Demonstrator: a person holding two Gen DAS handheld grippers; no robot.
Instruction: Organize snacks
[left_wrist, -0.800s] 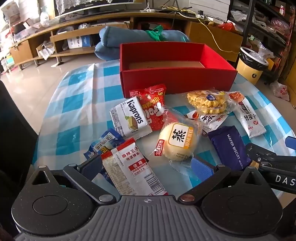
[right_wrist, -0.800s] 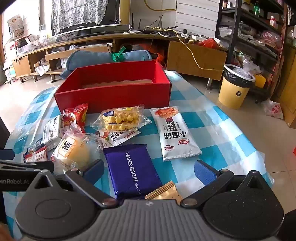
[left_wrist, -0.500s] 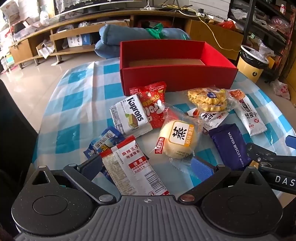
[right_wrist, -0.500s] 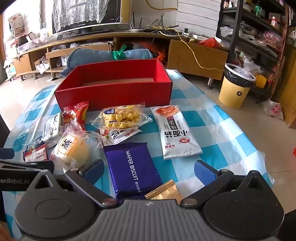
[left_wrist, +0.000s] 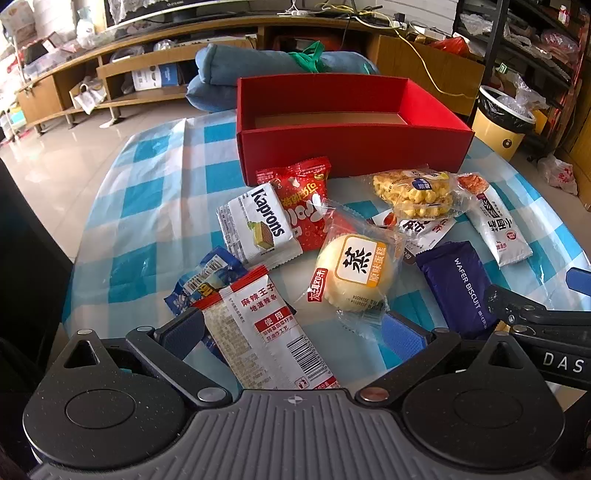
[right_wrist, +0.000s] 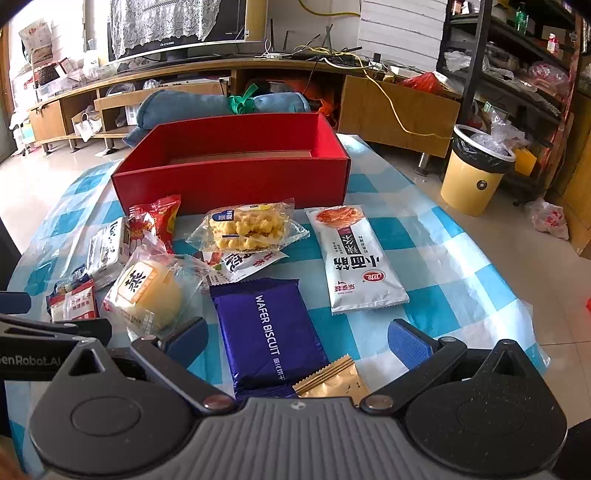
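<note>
An empty red box (left_wrist: 351, 147) (right_wrist: 236, 181) stands at the back of the checked table. Several snack packets lie in front of it: a white-and-red packet (left_wrist: 258, 325), a Kaprons wafer (left_wrist: 258, 229), a red bag (left_wrist: 306, 199), a yellow cake (left_wrist: 354, 277) (right_wrist: 147, 291), a corn snack (left_wrist: 417, 195) (right_wrist: 247, 229), a purple wafer biscuit (left_wrist: 458, 288) (right_wrist: 266, 332) and a white noodle packet (right_wrist: 354, 258). My left gripper (left_wrist: 291, 332) is open, its fingers either side of the white-and-red packet. My right gripper (right_wrist: 295, 339) is open over the purple wafer biscuit.
A gold packet (right_wrist: 332, 380) lies under the right gripper. A blue packet (left_wrist: 203, 280) lies under the white-and-red one. A blue cushion (left_wrist: 273, 74) sits behind the box. A yellow bin (right_wrist: 476, 173) stands on the floor to the right. The table edge is near on the right.
Both views have risen and tilted a little; the snacks and box sit slightly lower in frame. Nothing has been picked up.
</note>
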